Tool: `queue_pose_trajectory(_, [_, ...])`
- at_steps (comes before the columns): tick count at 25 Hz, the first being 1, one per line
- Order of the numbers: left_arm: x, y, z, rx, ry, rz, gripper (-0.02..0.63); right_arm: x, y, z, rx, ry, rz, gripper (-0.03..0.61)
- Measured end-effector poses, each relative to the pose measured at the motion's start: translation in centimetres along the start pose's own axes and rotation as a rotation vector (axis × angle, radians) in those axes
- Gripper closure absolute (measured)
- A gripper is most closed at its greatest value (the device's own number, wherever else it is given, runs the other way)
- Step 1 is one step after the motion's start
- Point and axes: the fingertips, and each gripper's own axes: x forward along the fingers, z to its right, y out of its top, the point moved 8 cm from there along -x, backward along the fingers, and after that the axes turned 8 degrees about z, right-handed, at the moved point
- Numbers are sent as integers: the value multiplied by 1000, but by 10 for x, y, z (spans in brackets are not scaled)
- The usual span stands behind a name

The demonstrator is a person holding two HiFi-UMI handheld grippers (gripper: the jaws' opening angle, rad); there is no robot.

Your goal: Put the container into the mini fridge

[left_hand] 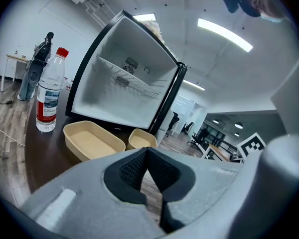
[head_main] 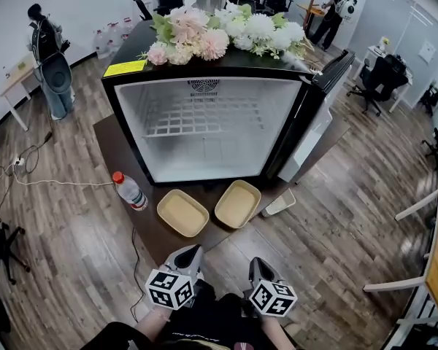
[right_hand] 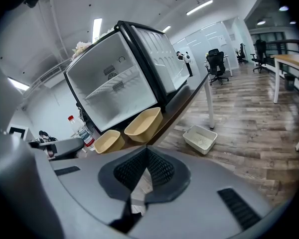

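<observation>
A black mini fridge (head_main: 204, 152) with a white interior stands on a dark brown worktop (head_main: 120, 148). Its door (head_main: 317, 97) is swung open to the right, and a white wire shelf (head_main: 197, 119) crosses the upper part of the cavity. A spread of pink and white artificial flowers (head_main: 226, 31) lies along its top, beside a yellow label whose print is too small to read.

Two shallow beige plastic containers sit on the worktop just in front of the open fridge, close together but apart. The larger rectangular one (head_main: 182, 213) is on the left and the other (head_main: 238, 203) on the right. A clear water bottle with a red cap (head_main: 130, 191) is left of them. A small white perforated basket (right_hand: 200, 137) rests on the wood floor off the worktop's right edge.

The left gripper (head_main: 187, 254) and right gripper (head_main: 257, 265) hover side by side, short of the containers. Each one's jaws are pressed together at the tips with nothing between them.
</observation>
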Motion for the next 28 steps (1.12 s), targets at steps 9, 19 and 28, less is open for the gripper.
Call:
queue_pose_trajectory(9, [21,18,-34,30,-68,-28,606,36,6,-24,3,-82,7,571])
queue_pose_trajectory(19, [20,25,-62,6,-10,-34,606,76,28,-24,20,-205,8,537])
queue_pose_trajectory(28, [26,34,-73,-15,58,-1,606,121,35,-16,92,-227,-119,492])
